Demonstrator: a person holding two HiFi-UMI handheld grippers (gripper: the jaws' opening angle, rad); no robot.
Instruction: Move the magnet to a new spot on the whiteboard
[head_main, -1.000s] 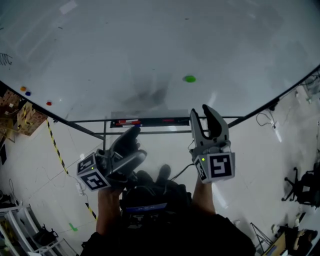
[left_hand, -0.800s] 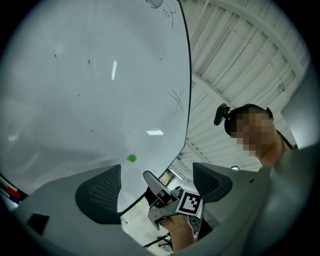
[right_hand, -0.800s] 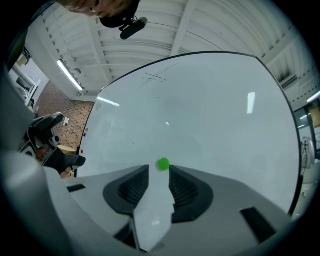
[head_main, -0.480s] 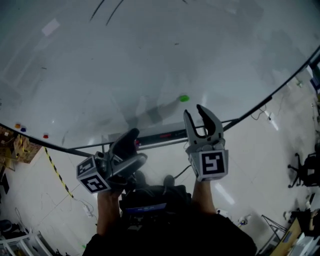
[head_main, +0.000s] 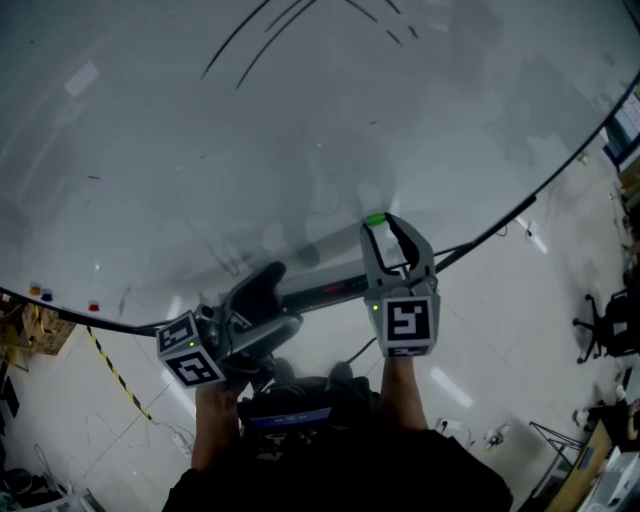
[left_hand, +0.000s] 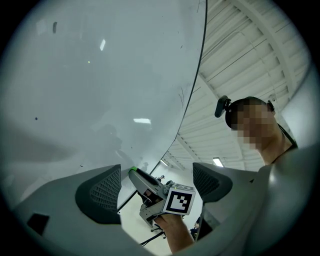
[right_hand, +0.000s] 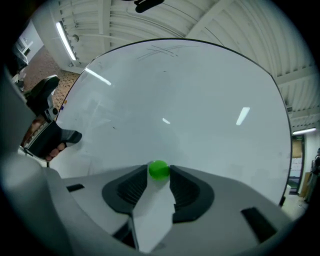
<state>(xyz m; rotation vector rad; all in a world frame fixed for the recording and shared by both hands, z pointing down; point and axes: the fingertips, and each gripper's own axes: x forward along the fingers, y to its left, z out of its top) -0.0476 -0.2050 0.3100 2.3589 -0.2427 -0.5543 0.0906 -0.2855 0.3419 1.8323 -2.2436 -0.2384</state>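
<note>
A small green magnet (head_main: 375, 219) sticks to the big whiteboard (head_main: 300, 130) near its lower edge. My right gripper (head_main: 383, 221) reaches up to it. In the right gripper view the green magnet (right_hand: 159, 169) sits right between the tips of the right gripper (right_hand: 159, 173), and both pads touch its sides. My left gripper (head_main: 268, 281) hangs lower and to the left, just below the board's edge. In the left gripper view the left gripper (left_hand: 156, 176) is open with nothing in it, and the right gripper's marker cube (left_hand: 178, 201) shows beyond its jaws.
Three small magnets, one of them red (head_main: 93, 306), sit at the board's lower left. A marker tray (head_main: 330, 289) runs under the board's edge. Black pen strokes (head_main: 270, 40) cross the board's top. An office chair (head_main: 602, 326) stands on the floor at right.
My right gripper has closed the distance to the green magnet, which now sits between its tips. The left gripper has barely moved. The head view has tilted.
</note>
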